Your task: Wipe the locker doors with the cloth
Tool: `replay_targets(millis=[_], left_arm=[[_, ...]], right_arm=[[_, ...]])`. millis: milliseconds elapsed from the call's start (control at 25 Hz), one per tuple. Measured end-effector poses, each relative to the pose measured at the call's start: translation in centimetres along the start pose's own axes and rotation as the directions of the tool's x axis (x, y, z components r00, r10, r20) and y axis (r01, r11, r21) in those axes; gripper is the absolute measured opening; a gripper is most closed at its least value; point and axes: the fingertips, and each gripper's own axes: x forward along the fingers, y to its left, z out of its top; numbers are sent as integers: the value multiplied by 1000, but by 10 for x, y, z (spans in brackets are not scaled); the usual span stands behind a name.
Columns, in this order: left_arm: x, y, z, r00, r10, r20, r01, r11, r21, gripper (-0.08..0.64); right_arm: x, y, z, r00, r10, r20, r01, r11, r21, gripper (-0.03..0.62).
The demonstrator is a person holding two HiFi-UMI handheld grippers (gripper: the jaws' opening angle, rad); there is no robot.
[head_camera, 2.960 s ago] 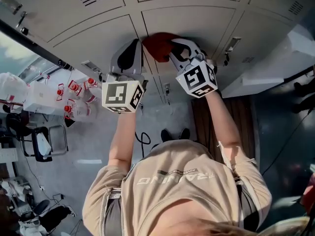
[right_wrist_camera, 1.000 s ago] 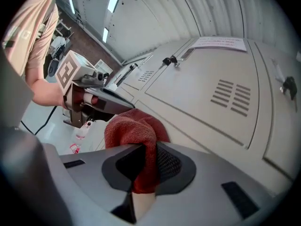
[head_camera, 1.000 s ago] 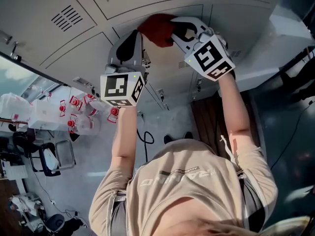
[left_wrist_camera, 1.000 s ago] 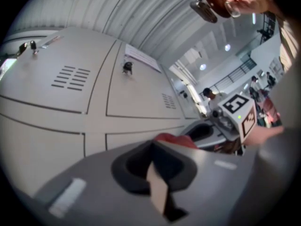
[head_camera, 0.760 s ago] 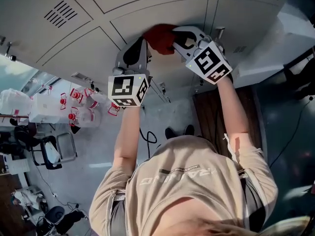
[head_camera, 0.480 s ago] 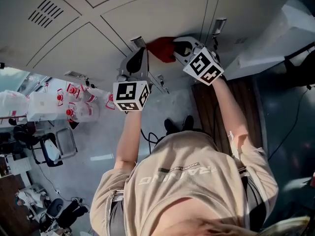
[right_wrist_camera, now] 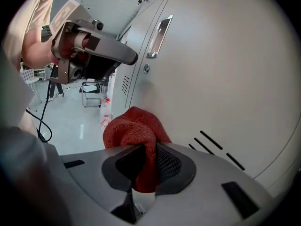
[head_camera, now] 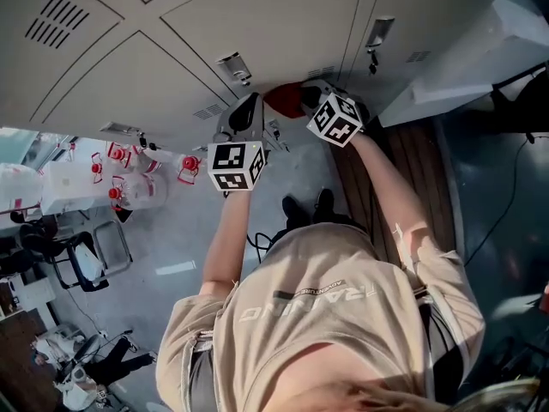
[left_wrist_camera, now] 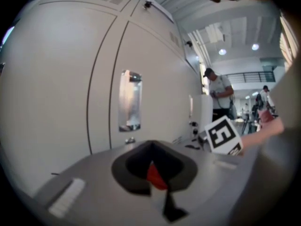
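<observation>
Down low: red cloth held at the foot of a locker door

Nearest the head camera is the person's beige T-shirt, seen from above, with both bare forearms stretched forward. The left gripper, grey with a black-and-white marker cube, has its jaws drawn together. In its own view only a small red sliver shows in the dark hollow between them, and what that sliver is cannot be told. Just beside it, the right gripper is clenched on a crumpled red terry cloth, whose bunch swells out ahead of the jaws. The cloth sits at the lower part of a pale grey metal locker door, near a few black vent slits. Whether it presses on the metal or hangs just off it cannot be told. Further along the same row of doors, a shiny recessed metal handle plate stands upright with a small round keyhole under it. Past the grippers, on the grey floor, the person's dark shoes stand near the lockers. Well to the left are clear plastic bottles with red caps and a black-framed chair. Far off in the left gripper view, a person in a white shirt stands in the hall.
</observation>
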Motion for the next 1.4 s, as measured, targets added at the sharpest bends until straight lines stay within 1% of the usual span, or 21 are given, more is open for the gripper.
replay_targets(millis=[120,240,360,480,600,680,800,880,920,1000,1120,1240,1400], left_arm=[[1,-7,1,999,-32,-3,32,999,9,5],[0,-14,19,998,-54,30,53,998,25,5],[-2,-24,52,993,-75,86,71,996,49,5],[-7,-38,98,983,-107,151,93,991,99,5],[-10,-49,145,969,-151,195,122,981,153,5],[-10,-53,176,959,-162,232,119,975,190,5],[-8,-56,217,941,-164,295,97,969,229,5],[-5,-57,236,932,-158,326,81,968,238,5],[-3,-58,242,929,-155,336,75,968,240,5],[1,-63,250,926,-150,348,64,967,247,5],[9,-68,249,930,-134,343,45,966,255,5],[17,-69,234,941,-111,320,30,968,248,5],[25,-65,206,956,-75,284,11,976,219,5]], right_arm=[[-2,0,-12,1000,-3,-23,4,1000,30,44],[-27,-7,-9,999,-42,-16,43,998,41,44],[-75,-20,22,997,-77,29,77,997,5,44],[-140,-41,71,986,-143,90,148,988,-52,46],[-207,-71,124,958,-228,173,243,967,-74,44],[-243,-90,155,936,-266,232,294,951,-99,45],[-286,-122,188,900,-323,292,375,916,-144,45],[-304,-143,205,875,-357,326,421,895,-150,45],[-309,-152,211,868,-364,337,431,889,-152,45],[-309,-164,216,866,-360,347,433,887,-160,46],[-292,-172,208,883,-323,340,395,903,-168,46],[-267,-170,189,903,-273,332,337,928,-155,46],[-237,-155,166,918,-205,340,260,958,-124,45]])
